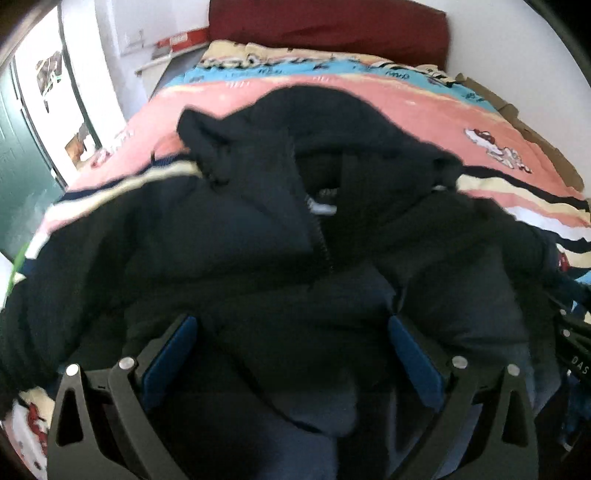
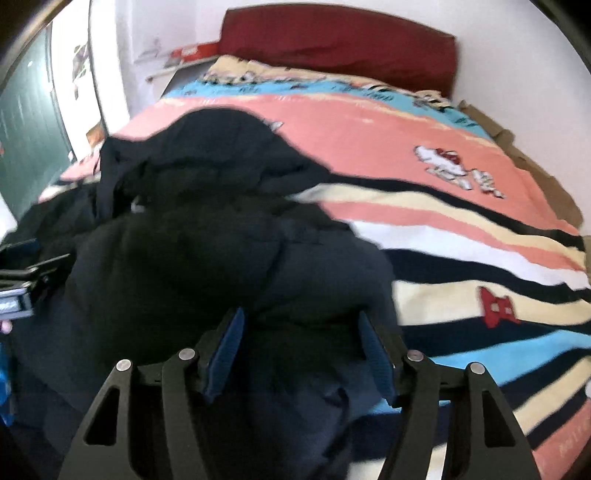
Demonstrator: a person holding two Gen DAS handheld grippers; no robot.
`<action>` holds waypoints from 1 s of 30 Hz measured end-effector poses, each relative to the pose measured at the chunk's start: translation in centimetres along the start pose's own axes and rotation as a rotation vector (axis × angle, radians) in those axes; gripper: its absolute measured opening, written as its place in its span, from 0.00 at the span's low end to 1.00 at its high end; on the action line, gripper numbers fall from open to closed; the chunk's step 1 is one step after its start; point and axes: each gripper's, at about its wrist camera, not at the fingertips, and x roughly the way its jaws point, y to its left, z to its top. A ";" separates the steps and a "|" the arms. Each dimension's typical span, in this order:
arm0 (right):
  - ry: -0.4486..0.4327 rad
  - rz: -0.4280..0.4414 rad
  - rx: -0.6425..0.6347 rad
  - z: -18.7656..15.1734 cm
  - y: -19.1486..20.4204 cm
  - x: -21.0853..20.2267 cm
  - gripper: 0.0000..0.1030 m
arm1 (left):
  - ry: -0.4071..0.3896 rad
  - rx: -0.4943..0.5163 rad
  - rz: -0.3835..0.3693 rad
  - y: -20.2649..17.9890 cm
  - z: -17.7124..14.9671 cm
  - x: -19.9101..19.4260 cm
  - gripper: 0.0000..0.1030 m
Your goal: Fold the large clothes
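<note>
A big black padded jacket (image 1: 258,236) lies bunched on a bed, its hood toward the headboard and its zipper running down the middle. My left gripper (image 1: 291,332) is open, its blue-padded fingers (image 1: 170,354) spread wide with jacket fabric lying between them. In the right wrist view the same jacket (image 2: 192,240) fills the left half. My right gripper (image 2: 299,328) is open around the jacket's right edge, with fabric between its blue pads (image 2: 227,347). The left gripper's body shows at the left edge of the right wrist view (image 2: 22,284).
The bed carries a striped pink, cream, blue and black cartoon blanket (image 2: 461,206). A dark red headboard (image 1: 332,26) stands at the far end. A green door (image 1: 18,147) and white wall are on the left, a brown board (image 2: 546,177) along the bed's right side.
</note>
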 end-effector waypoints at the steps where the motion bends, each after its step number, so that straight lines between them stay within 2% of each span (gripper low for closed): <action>1: 0.010 0.010 0.003 -0.1 0.3 0.8 0.62 | -0.001 -0.006 -0.008 0.4 -0.3 0.4 1.00; 5: 0.058 0.033 0.010 -0.5 0.5 2.9 0.64 | 0.011 -0.021 -0.024 1.1 -0.8 0.9 1.00; 8: 0.085 0.007 -0.015 -0.4 0.6 2.6 0.64 | 0.020 -0.008 -0.022 1.0 -0.7 0.0 1.00; 12: 0.012 0.021 -0.015 -0.4 0.3 -1.6 0.60 | -0.041 0.023 -0.020 1.1 -2.1 -3.8 1.00; 15: -0.021 0.068 -0.028 -1.0 1.2 -4.0 0.61 | -0.032 0.016 -0.030 1.2 -3.4 -4.5 1.00; 20: 0.085 0.034 -0.066 -2.9 2.9 -0.7 0.62 | 0.010 0.016 -0.022 1.0 -4.5 -3.0 1.00; 23: 0.101 0.012 -0.054 -2.6 2.9 -0.6 0.64 | 0.043 0.029 -0.034 1.1 -4.3 -3.6 1.00; 27: 0.042 0.012 -0.026 -2.8 2.6 -4.2 0.64 | -0.024 -0.011 -0.062 3.0 -5.3 -7.5 1.00; 30: -0.011 0.015 0.018 -3.5 2.3 -7.7 0.67 | -0.040 -0.067 -0.093 5.6 -6.6 -10.3 1.00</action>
